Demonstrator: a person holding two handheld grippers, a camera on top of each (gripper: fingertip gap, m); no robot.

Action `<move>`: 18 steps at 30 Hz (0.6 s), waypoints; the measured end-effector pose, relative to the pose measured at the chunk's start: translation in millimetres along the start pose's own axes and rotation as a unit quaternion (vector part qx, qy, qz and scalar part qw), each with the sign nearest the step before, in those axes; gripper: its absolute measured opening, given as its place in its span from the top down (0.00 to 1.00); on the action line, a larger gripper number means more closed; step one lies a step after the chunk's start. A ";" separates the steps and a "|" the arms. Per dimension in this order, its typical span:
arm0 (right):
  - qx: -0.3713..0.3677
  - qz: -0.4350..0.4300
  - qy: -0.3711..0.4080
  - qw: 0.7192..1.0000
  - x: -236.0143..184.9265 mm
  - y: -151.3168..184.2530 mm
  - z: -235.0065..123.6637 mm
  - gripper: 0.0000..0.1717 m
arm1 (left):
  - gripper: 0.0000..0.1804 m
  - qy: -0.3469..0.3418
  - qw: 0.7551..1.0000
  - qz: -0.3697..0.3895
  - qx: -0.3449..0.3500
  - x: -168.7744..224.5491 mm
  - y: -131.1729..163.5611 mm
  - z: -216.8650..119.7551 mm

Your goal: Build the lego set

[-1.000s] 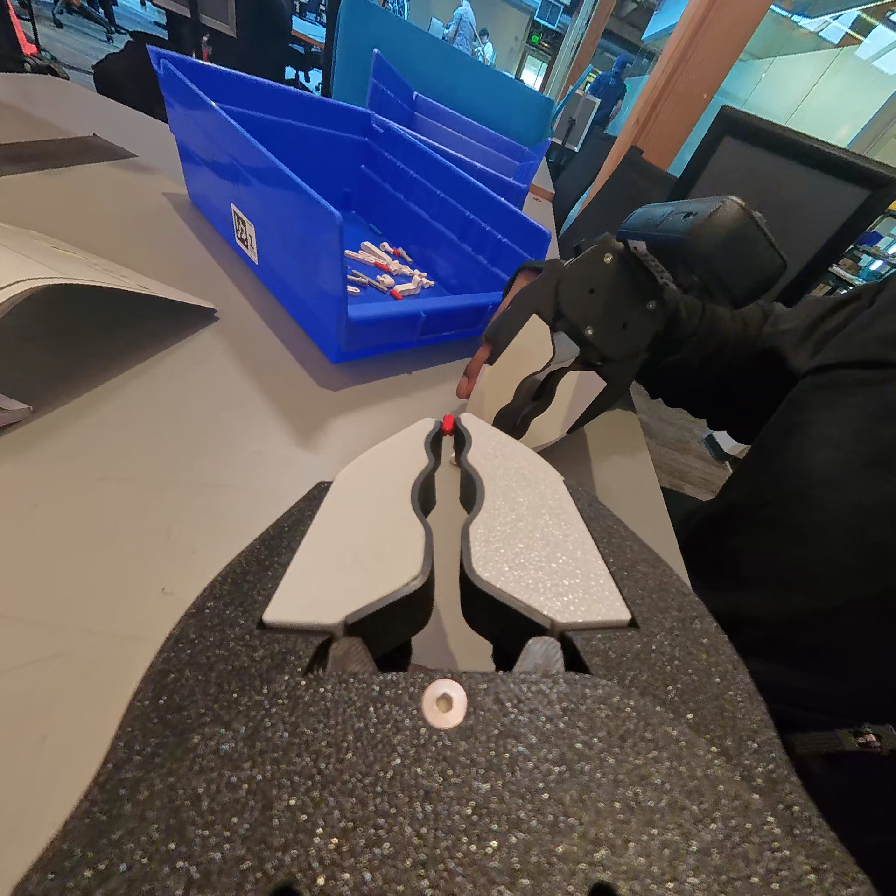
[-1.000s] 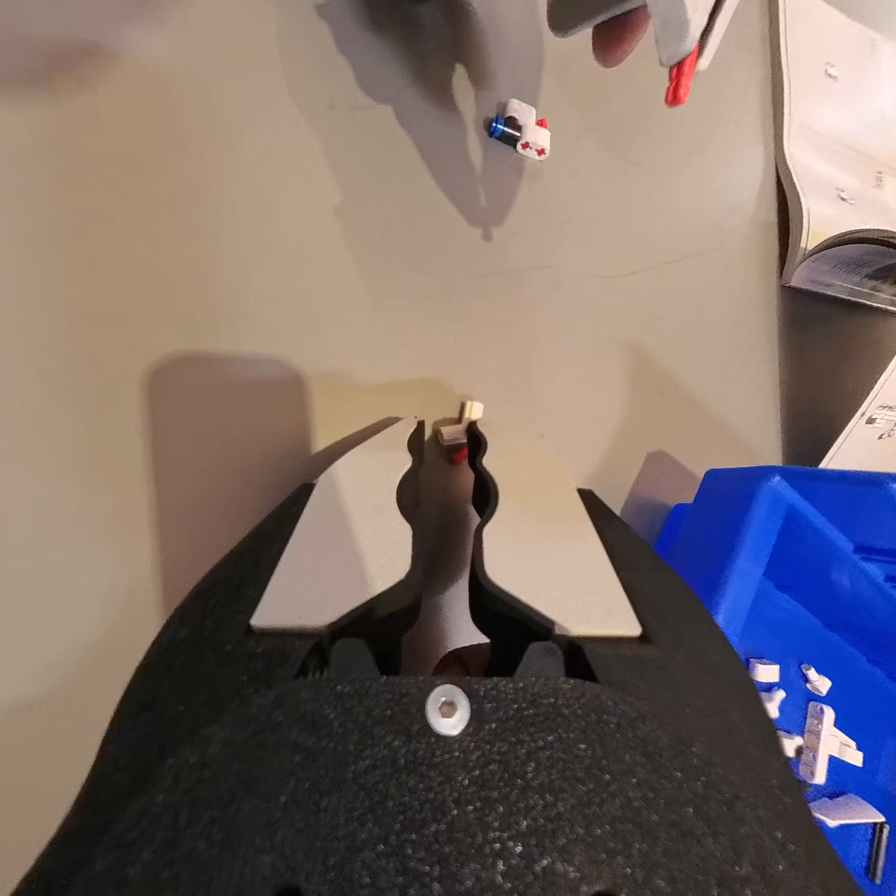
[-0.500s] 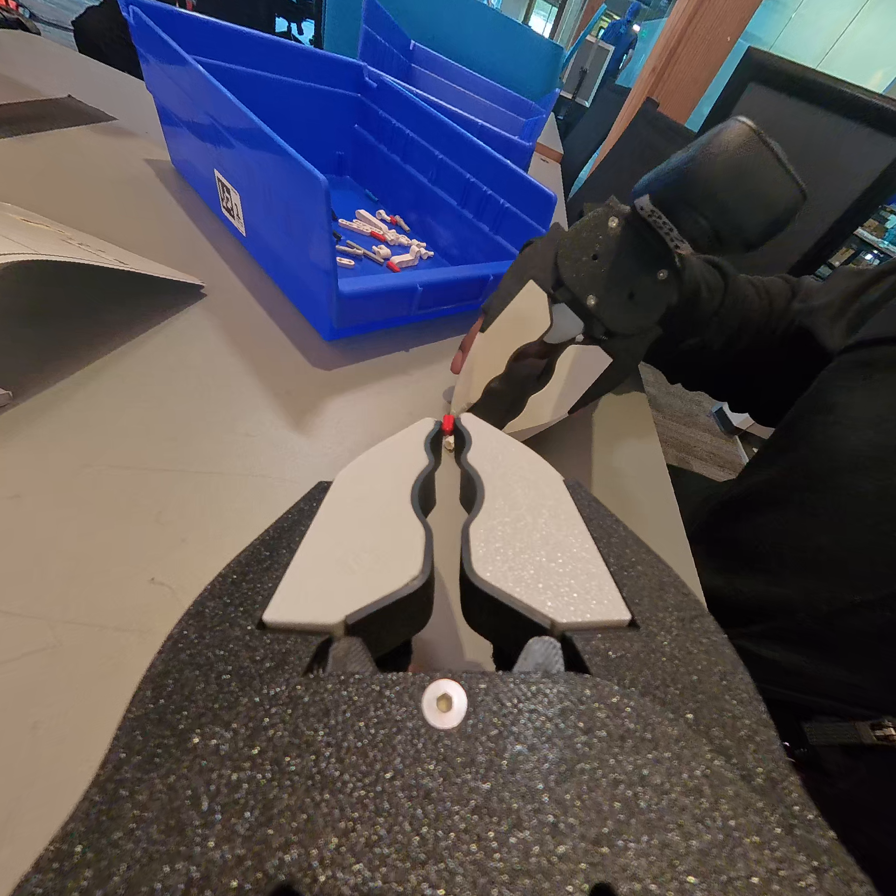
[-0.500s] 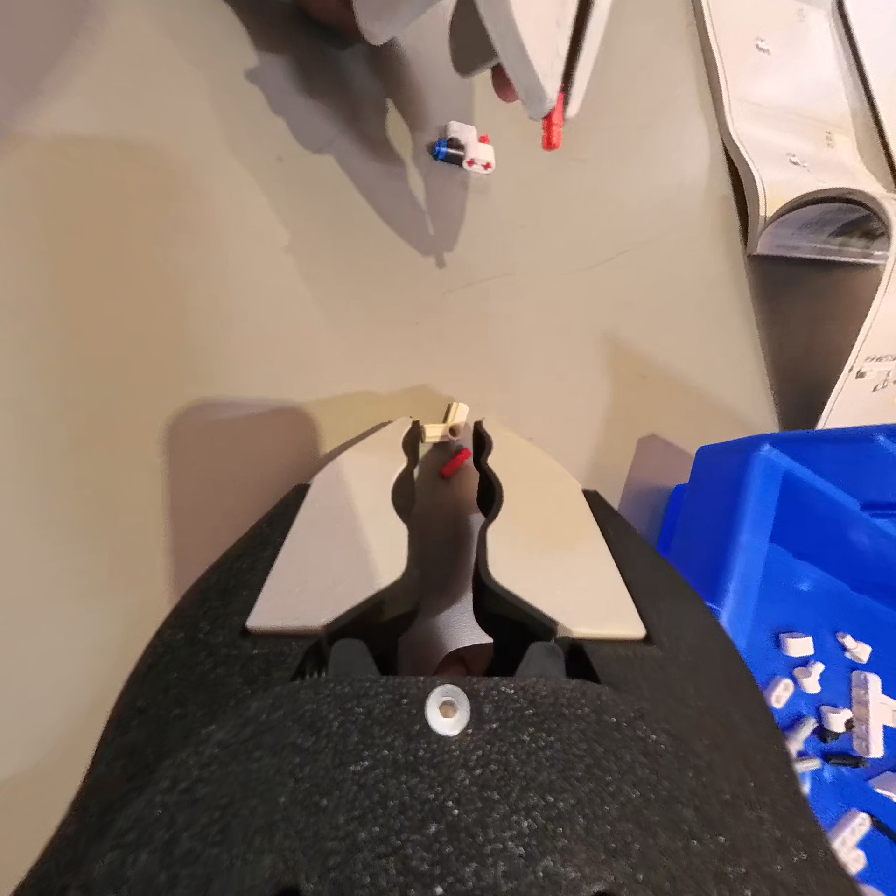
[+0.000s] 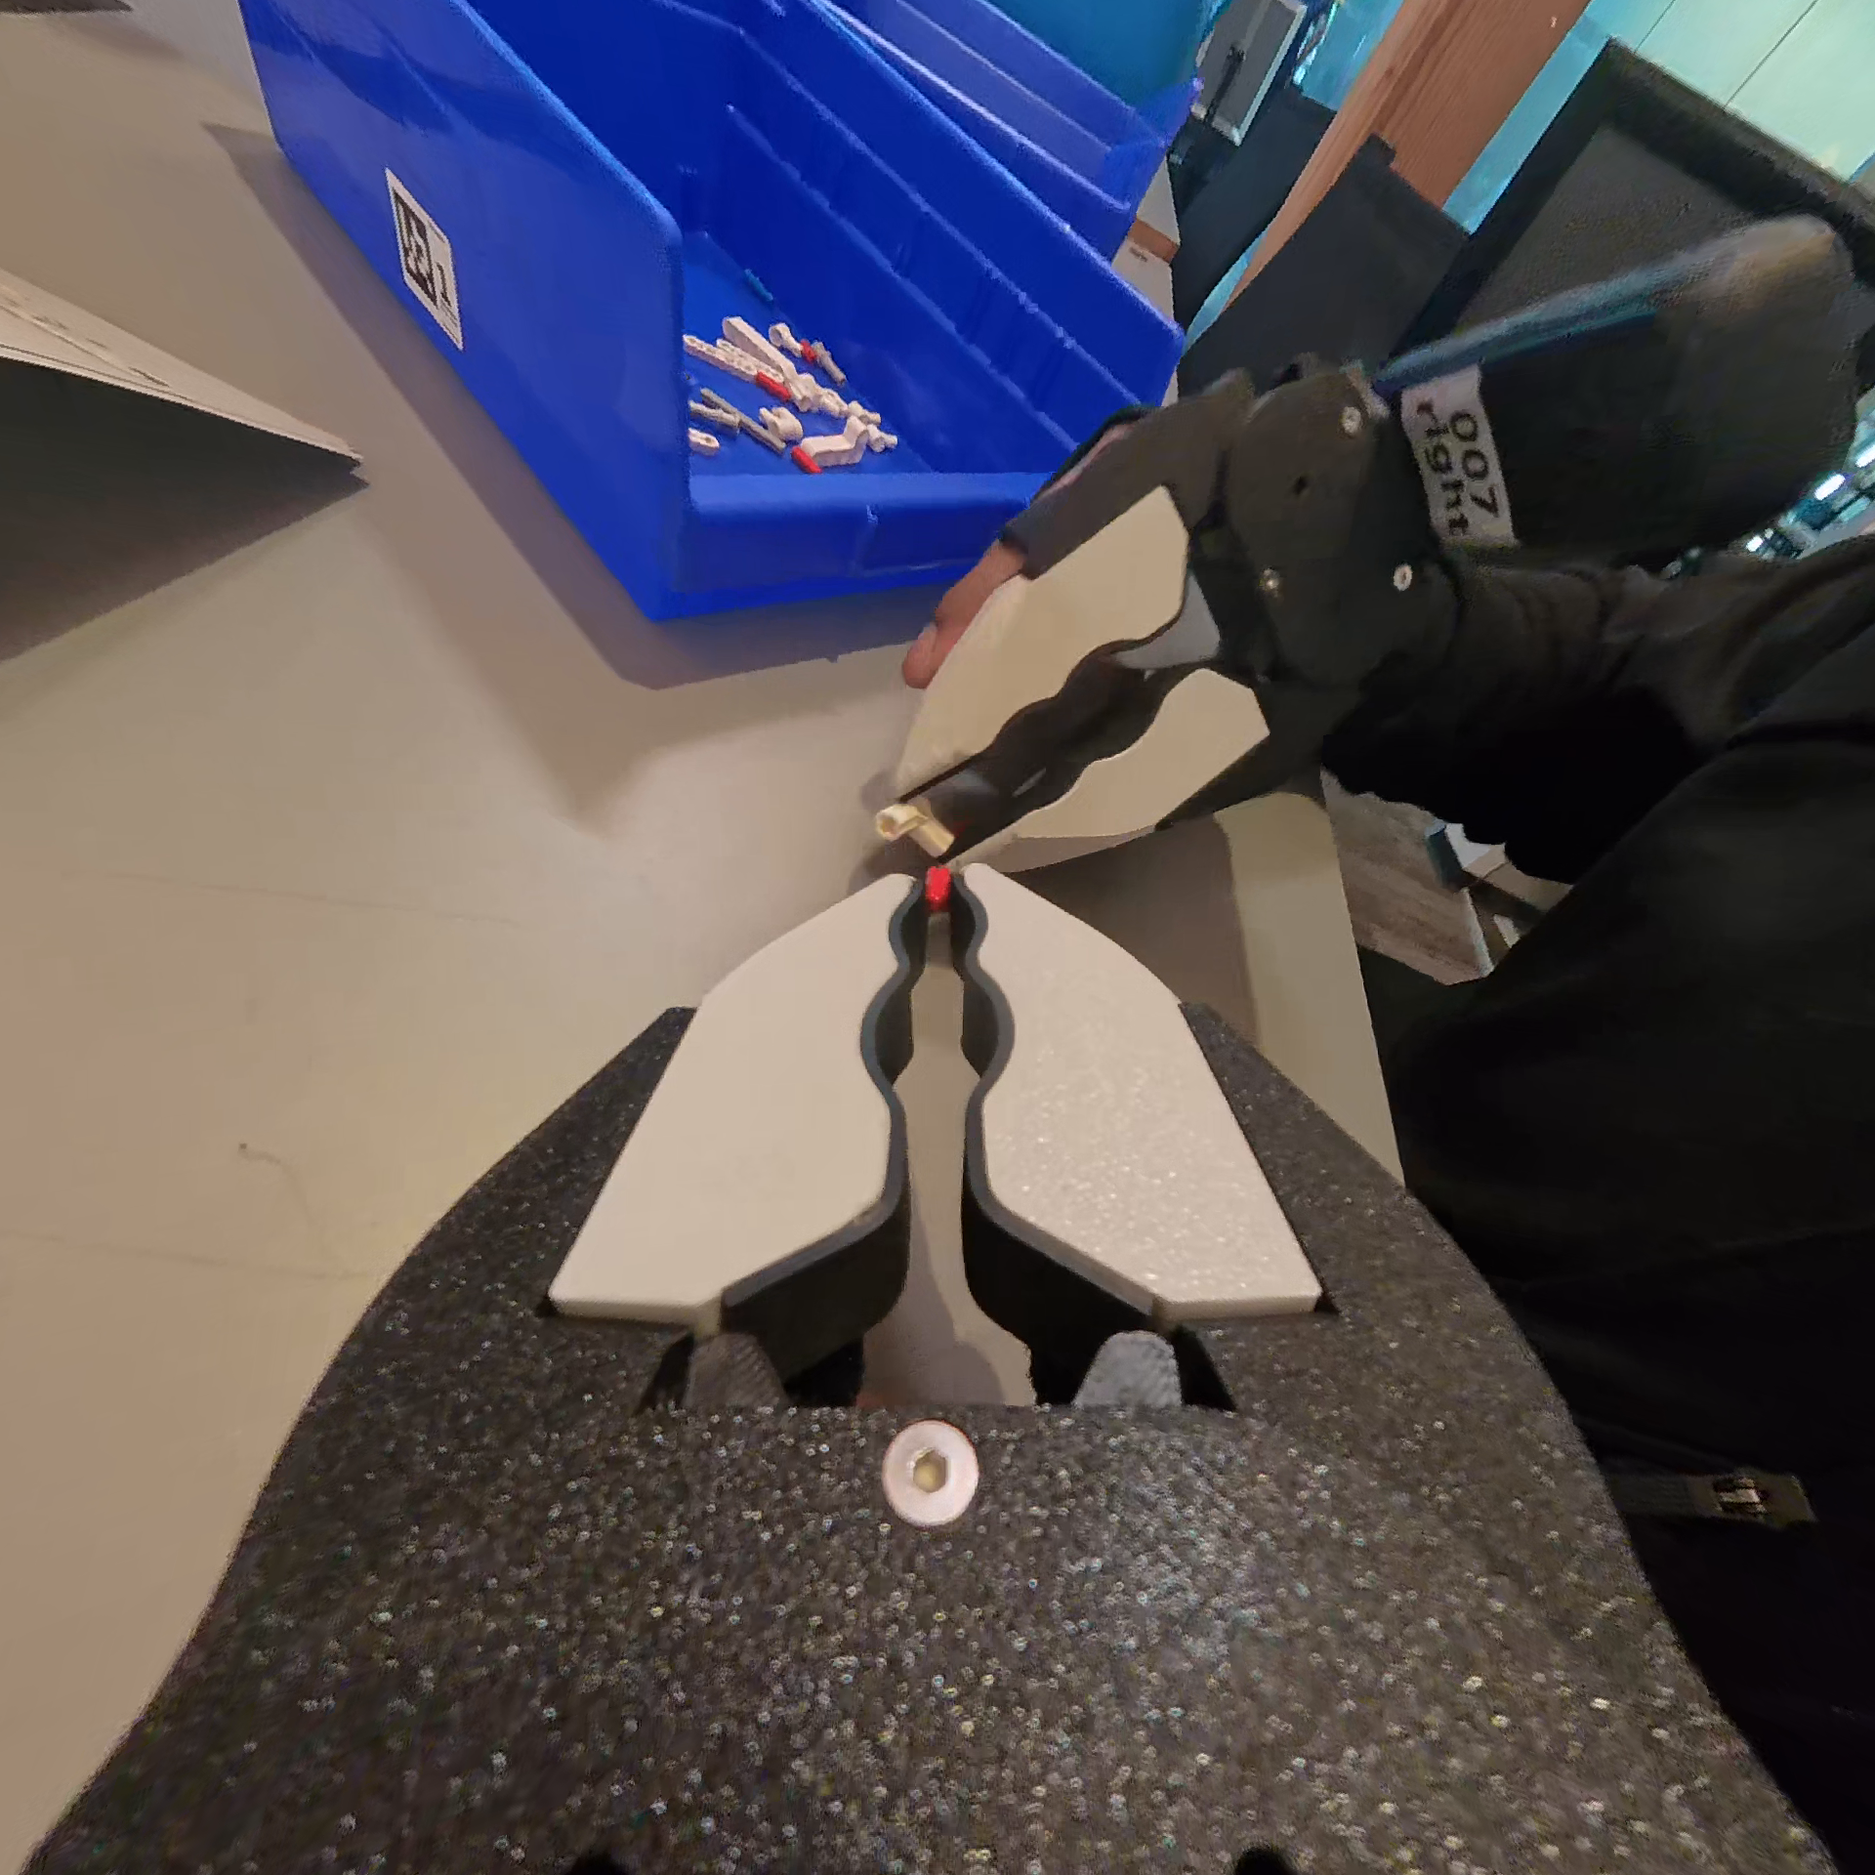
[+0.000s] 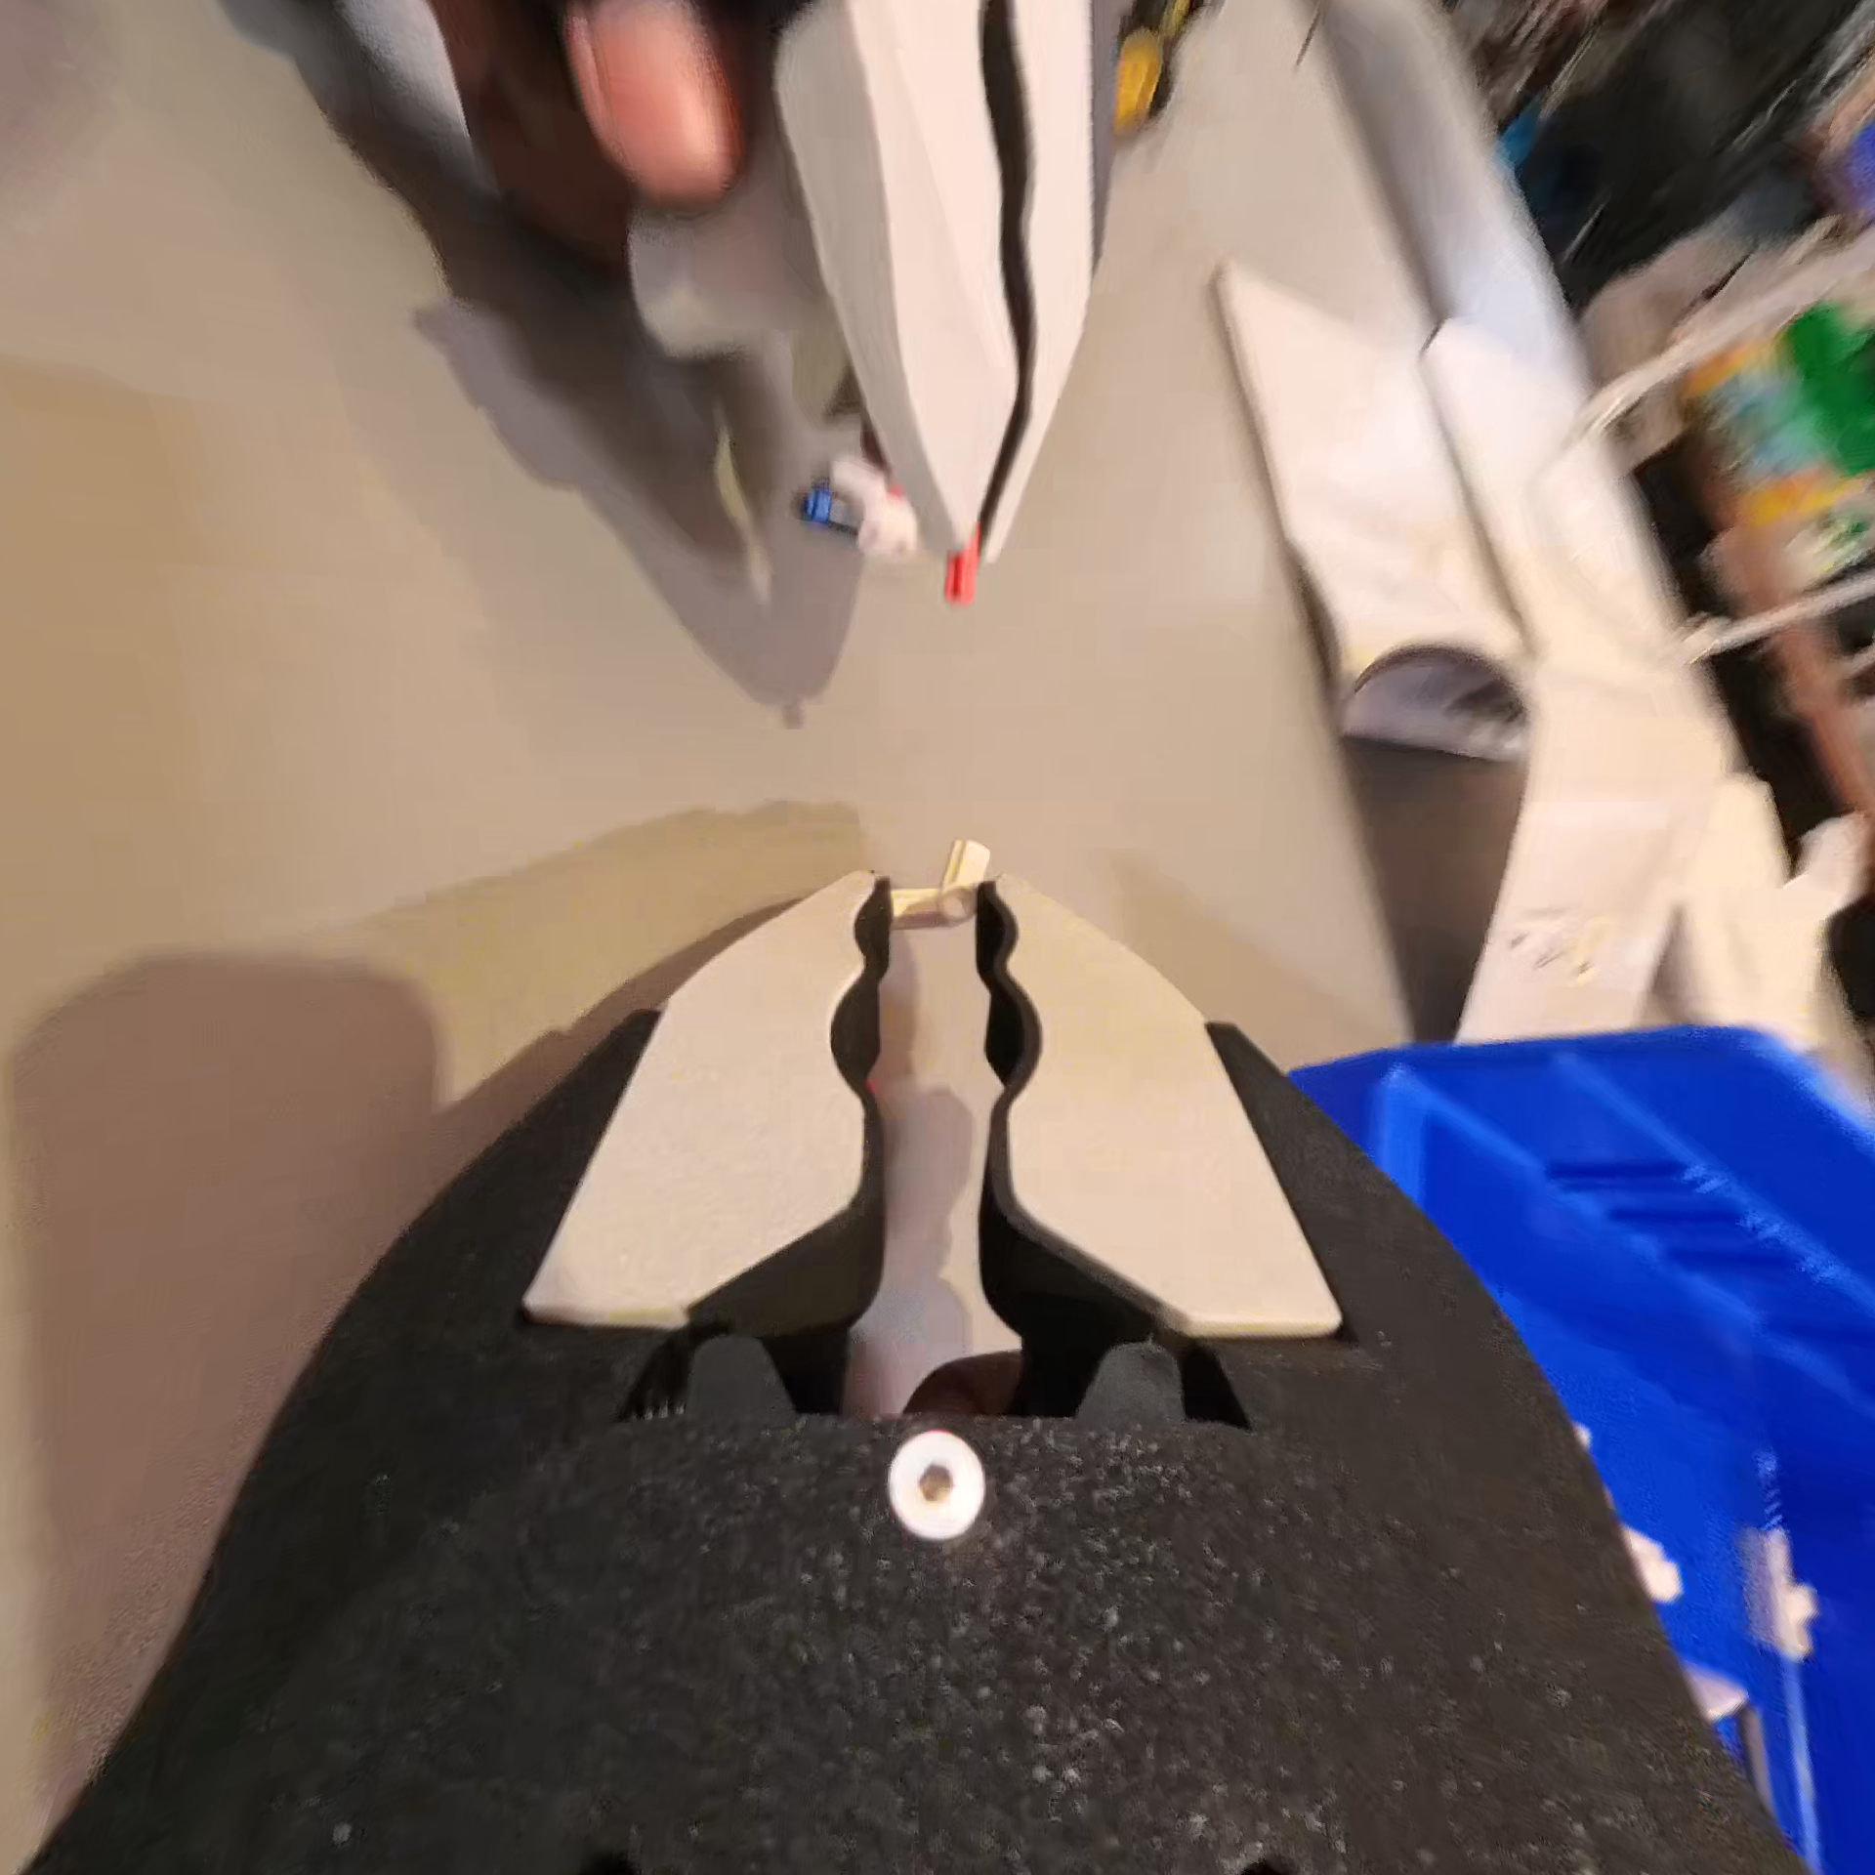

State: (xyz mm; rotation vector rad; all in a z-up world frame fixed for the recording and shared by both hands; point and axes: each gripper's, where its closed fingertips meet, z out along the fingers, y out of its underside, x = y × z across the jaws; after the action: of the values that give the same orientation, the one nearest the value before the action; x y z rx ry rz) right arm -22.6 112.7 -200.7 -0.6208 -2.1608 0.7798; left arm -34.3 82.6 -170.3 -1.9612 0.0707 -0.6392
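My left gripper (image 5: pixel 935 885) is shut on a small red pin (image 5: pixel 938 891), which sticks out of its tips. In the right wrist view this gripper (image 6: pixel 969 538) hangs at the top with the red pin (image 6: pixel 962 576) pointing down. My right gripper (image 6: pixel 935 893) is shut on a cream angled connector (image 6: pixel 939 898), gripped crosswise at the fingertips. In the left wrist view the right gripper (image 5: pixel 928 812) comes in from the right, and the connector (image 5: pixel 913 822) is just above and left of the red pin. Both grippers are a little above the grey table (image 5: pixel 304 913).
A blue bin (image 5: pixel 528 254) with several small white and red parts (image 5: pixel 791 406) stands behind; it also shows in the right wrist view (image 6: pixel 1623 1268). A small white and blue assembly (image 6: pixel 862 512) lies on the table. An open booklet (image 6: pixel 1420 568) lies beside it. Some 5 centimetres of space lies between my two pairs of fingers.
The two grippers have moved together until their tips nearly meet. The right jaws widened, then closed again on the connector. A red pin seen between them half a second ago no longer shows there.
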 end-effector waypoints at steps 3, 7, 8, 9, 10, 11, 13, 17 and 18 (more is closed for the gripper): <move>0.061 -0.059 0.057 0.995 13.0 -22.8 0.3 0.91 | 0.98 0.012 0.999 -0.017 0.029 -1.6 -8.5 -6.7; 0.123 -0.146 0.107 0.976 17.2 -46.1 1.4 0.91 | 0.98 0.027 0.996 -0.041 0.068 -3.3 -20.4 -17.1; 0.133 -0.162 0.117 0.971 17.2 -49.1 2.6 0.91 | 0.98 0.029 0.996 -0.048 0.075 -4.1 -22.4 -18.9; 0.138 -0.176 0.126 0.967 17.0 -50.8 4.3 0.91 | 0.98 0.033 0.995 -0.055 0.079 -4.5 -23.8 -20.0; 0.141 -0.189 0.135 0.962 16.9 -52.1 5.9 0.91 | 0.98 0.036 0.994 -0.063 0.082 -4.8 -24.0 -20.5; 0.145 -0.202 0.143 0.958 16.3 -53.6 6.8 0.91 | 0.98 0.036 0.993 -0.072 0.082 -6.3 -23.5 -20.4; 0.149 -0.222 0.156 0.951 14.9 -56.0 8.0 0.91 | 0.98 0.041 0.992 -0.088 0.083 -7.9 -22.3 -19.5; 0.157 -0.231 0.164 0.946 13.8 -57.4 9.1 0.91 | 0.98 0.052 0.990 -0.098 0.081 -6.4 -20.9 -17.8; 0.156 -0.228 0.163 0.947 14.3 -56.8 9.5 0.91 | 0.98 0.050 0.992 -0.092 0.077 -5.8 -19.9 -17.2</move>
State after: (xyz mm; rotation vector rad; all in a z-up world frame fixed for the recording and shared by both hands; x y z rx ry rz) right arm -49.0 79.0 -159.6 -0.0672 -1.7297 0.6858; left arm -51.8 79.7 -150.0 -1.7989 -0.0961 -0.8383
